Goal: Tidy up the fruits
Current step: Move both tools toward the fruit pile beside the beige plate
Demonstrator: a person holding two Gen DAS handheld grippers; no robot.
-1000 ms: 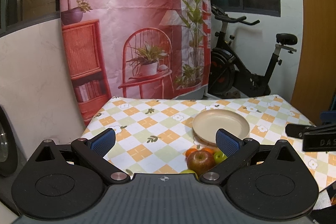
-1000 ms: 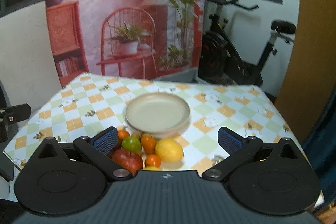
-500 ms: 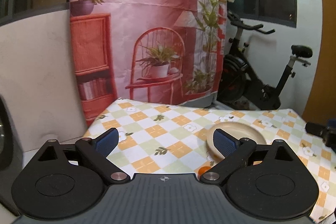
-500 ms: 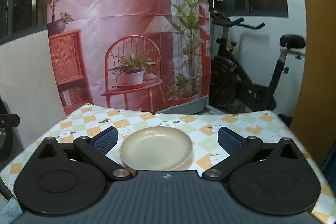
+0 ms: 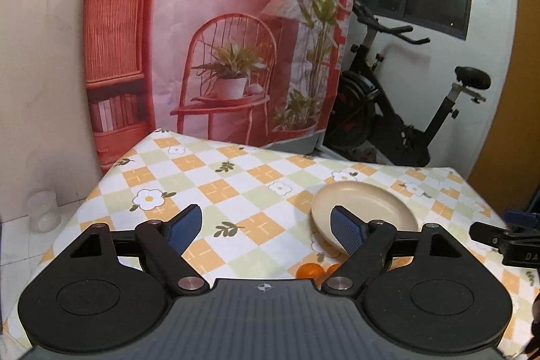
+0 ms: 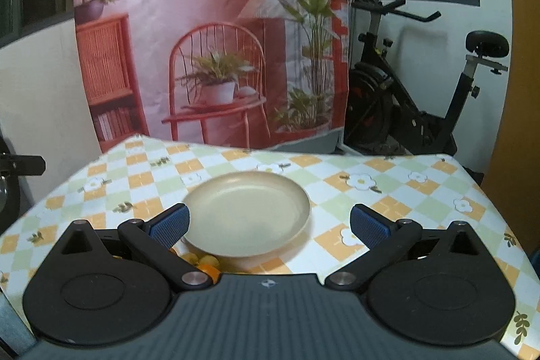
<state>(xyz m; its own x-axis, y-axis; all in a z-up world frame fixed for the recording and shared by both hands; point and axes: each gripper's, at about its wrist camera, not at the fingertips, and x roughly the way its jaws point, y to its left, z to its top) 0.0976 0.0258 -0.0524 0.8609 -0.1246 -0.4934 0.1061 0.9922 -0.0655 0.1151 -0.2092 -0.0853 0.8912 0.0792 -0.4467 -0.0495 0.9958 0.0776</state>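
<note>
A cream plate (image 6: 248, 211) sits empty on the checked tablecloth (image 6: 398, 188); the left wrist view shows the plate (image 5: 362, 206) right of centre. Small orange fruits (image 5: 308, 269) peek out just this side of the plate, mostly hidden behind the gripper body; the right wrist view catches the fruits (image 6: 204, 262) at the plate's near rim. My left gripper (image 5: 266, 228) hovers over bare cloth left of the plate, its jaws closing with nothing between them. My right gripper (image 6: 270, 225) stands open, wide across the plate's near edge, holding nothing.
The right gripper's black body (image 5: 506, 242) shows at the right edge of the left wrist view. Beyond the table's far edge hang a pink printed backdrop (image 5: 209, 32) and an exercise bike (image 5: 405, 110). A glass jar (image 5: 42, 210) stands on the floor to the left.
Both views have tipped and shifted so the fruit pile sank out of sight behind the gripper bodies. The left jaws have narrowed. The plate now sits closer in the right wrist view.
</note>
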